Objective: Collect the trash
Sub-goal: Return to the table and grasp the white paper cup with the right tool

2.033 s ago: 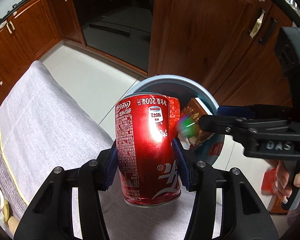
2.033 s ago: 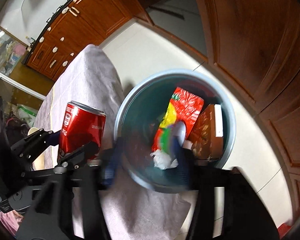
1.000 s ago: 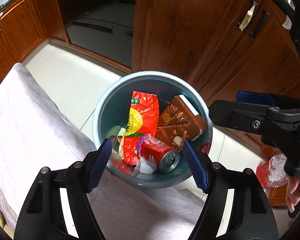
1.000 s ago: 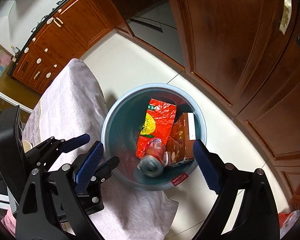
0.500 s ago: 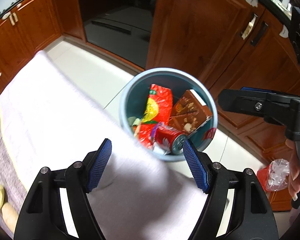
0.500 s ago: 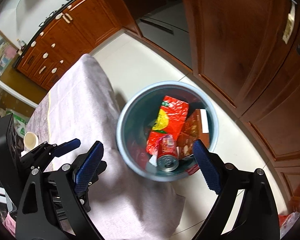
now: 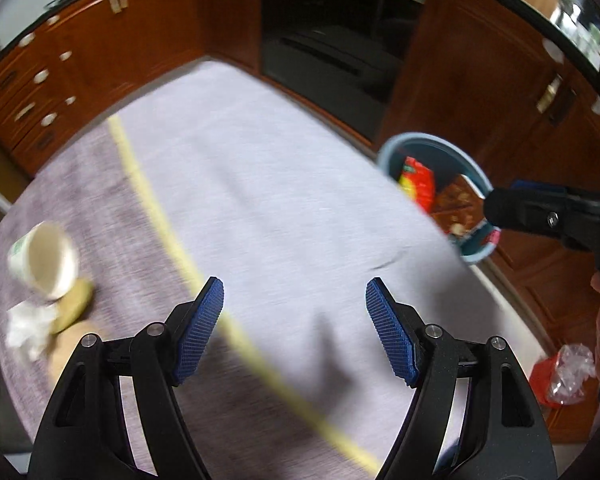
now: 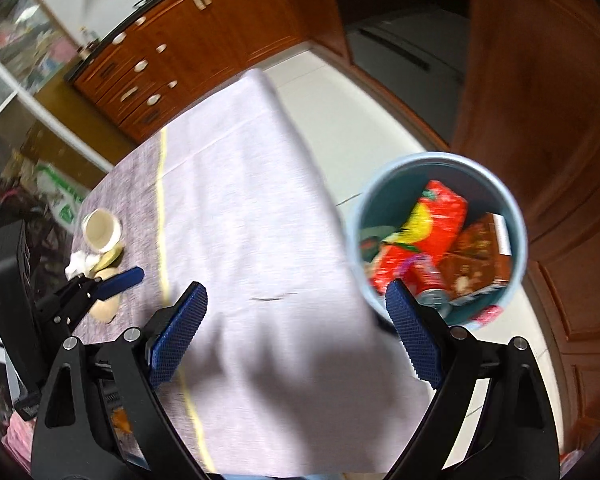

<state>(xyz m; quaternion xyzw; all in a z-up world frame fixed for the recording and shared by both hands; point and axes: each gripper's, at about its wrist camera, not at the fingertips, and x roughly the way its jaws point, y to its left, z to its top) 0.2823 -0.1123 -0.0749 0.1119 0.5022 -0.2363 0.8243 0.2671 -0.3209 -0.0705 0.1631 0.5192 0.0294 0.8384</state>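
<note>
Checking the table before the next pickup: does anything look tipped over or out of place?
Yes. The paper cup lies on its side on the tablecloth, beside a crumpled tissue and a banana peel.

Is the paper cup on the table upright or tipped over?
Tipped over: the paper cup lies on its side on the tablecloth, its open mouth facing the camera.

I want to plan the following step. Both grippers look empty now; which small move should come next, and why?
Probably carry the left gripper toward the paper cup and crumpled tissue on the tablecloth. Both grippers are open and empty, the can lies in the bin, and this litter remains.
</note>
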